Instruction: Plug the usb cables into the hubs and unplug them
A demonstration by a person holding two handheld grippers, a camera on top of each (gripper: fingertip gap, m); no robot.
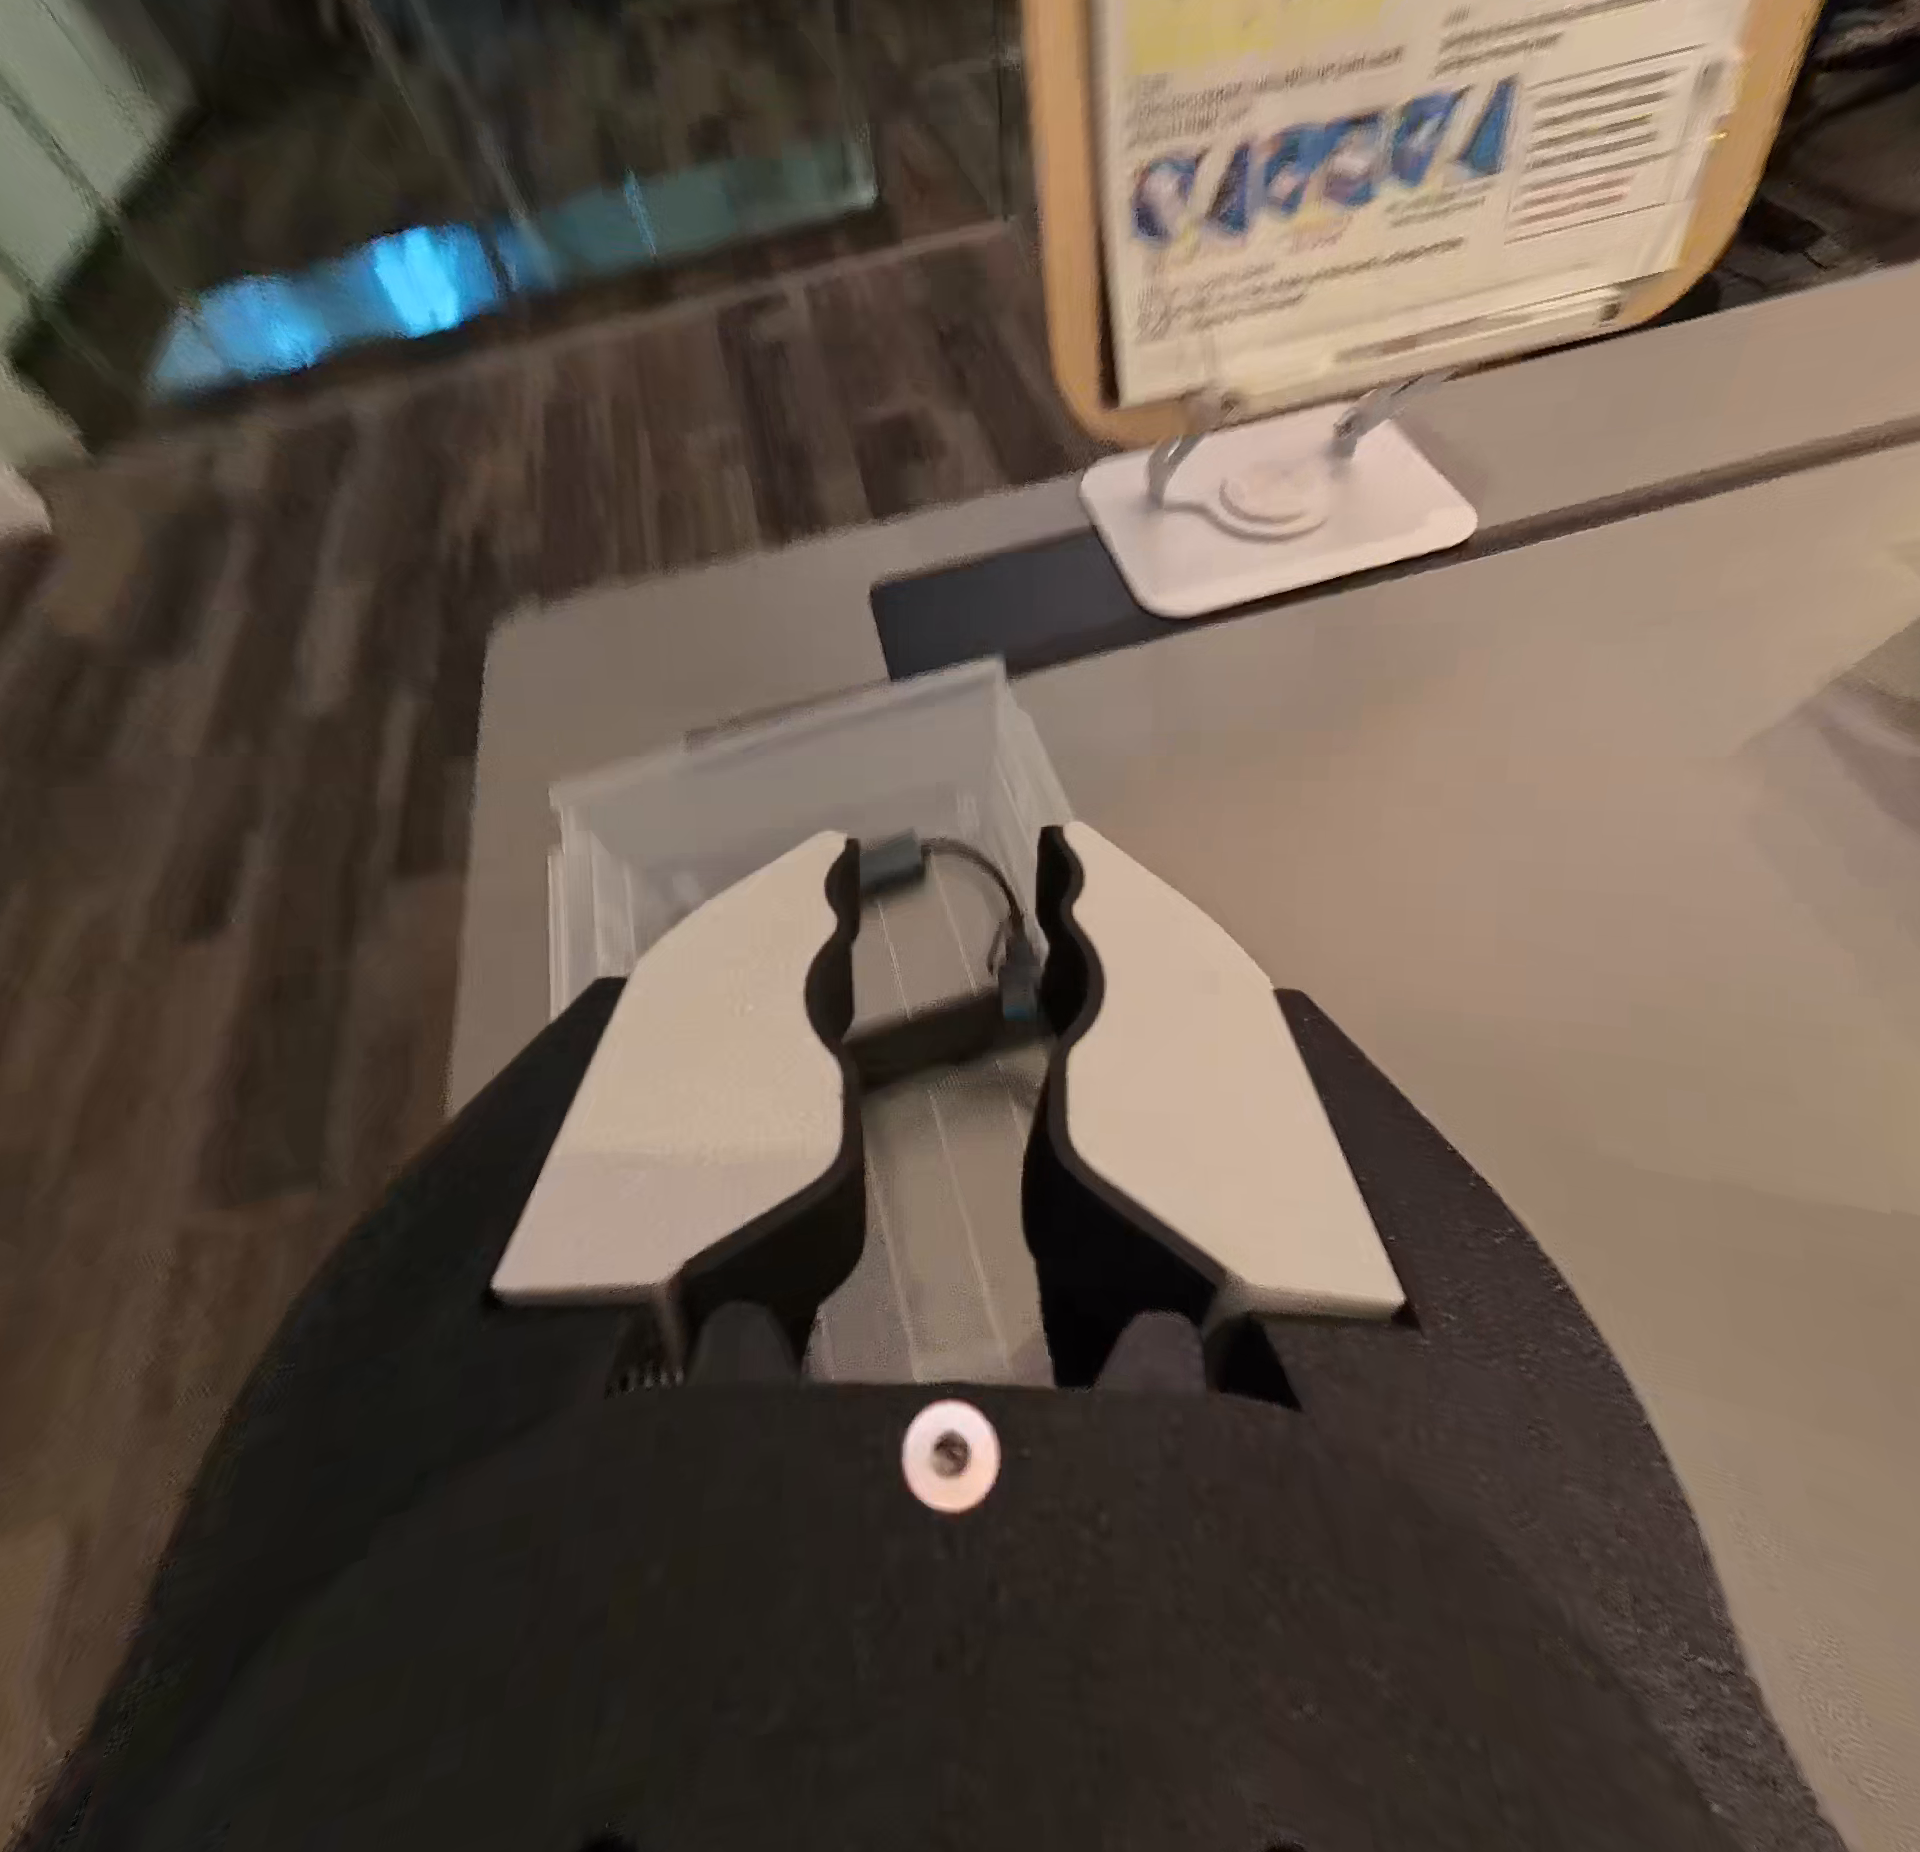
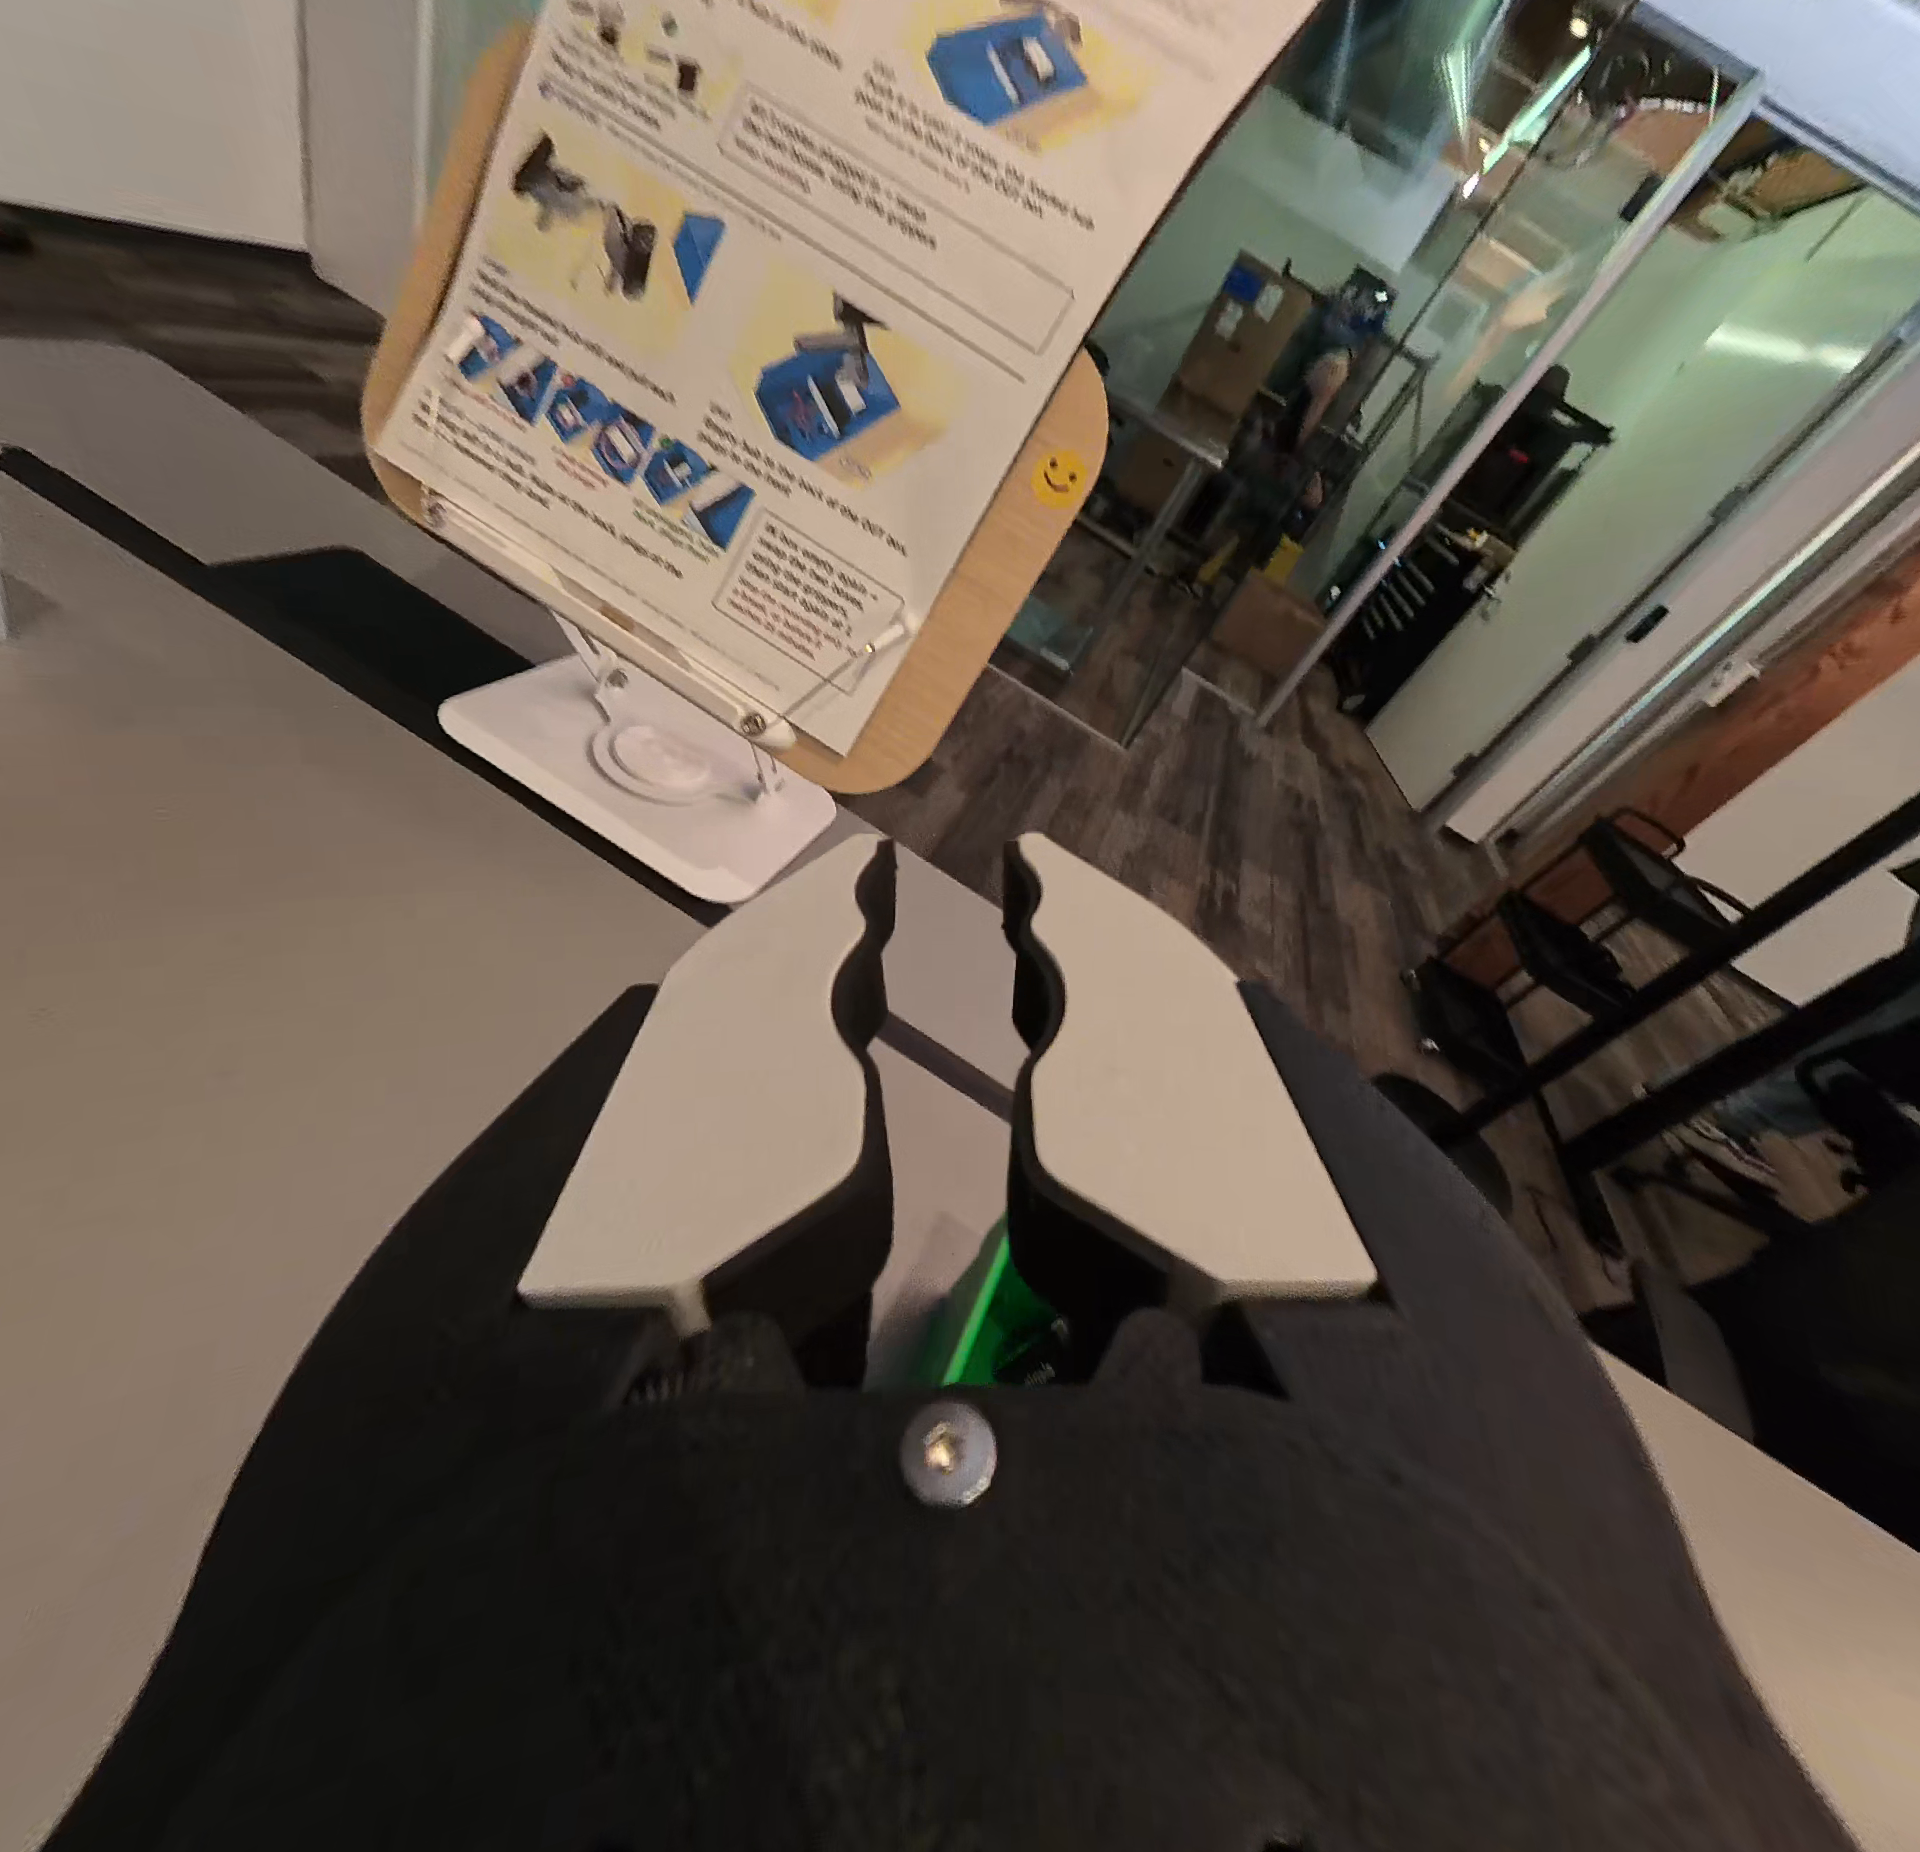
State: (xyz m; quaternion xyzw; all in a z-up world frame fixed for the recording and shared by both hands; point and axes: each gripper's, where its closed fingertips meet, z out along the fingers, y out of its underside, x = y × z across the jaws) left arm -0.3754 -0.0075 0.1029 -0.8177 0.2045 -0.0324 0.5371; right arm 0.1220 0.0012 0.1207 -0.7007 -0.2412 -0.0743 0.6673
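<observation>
In the left wrist view a dark grey USB hub (image 1: 914, 981) lies in a clear plastic bin (image 1: 727, 794) near the table's left edge. Its short black cable (image 1: 987, 883) loops round to a plug with a blue tip (image 1: 1020, 992) beside the hub. My left gripper (image 1: 948, 852) is open and hovers over the bin, with the hub seen between its fingers and nothing held. My right gripper (image 2: 940, 862) is open and empty above the table's far edge. A green-edged object (image 2: 987, 1314) shows low between its fingers, too hidden to identify.
A wooden board with a printed instruction sheet (image 1: 1382, 150) stands on a white base (image 1: 1278, 524) at the back of the grey table (image 1: 1455, 919); it also shows in the right wrist view (image 2: 748, 348). Wood-pattern floor, glass walls and black chairs (image 2: 1558, 950) lie beyond. Some 50 cm of space lies between my two pairs of fingers.
</observation>
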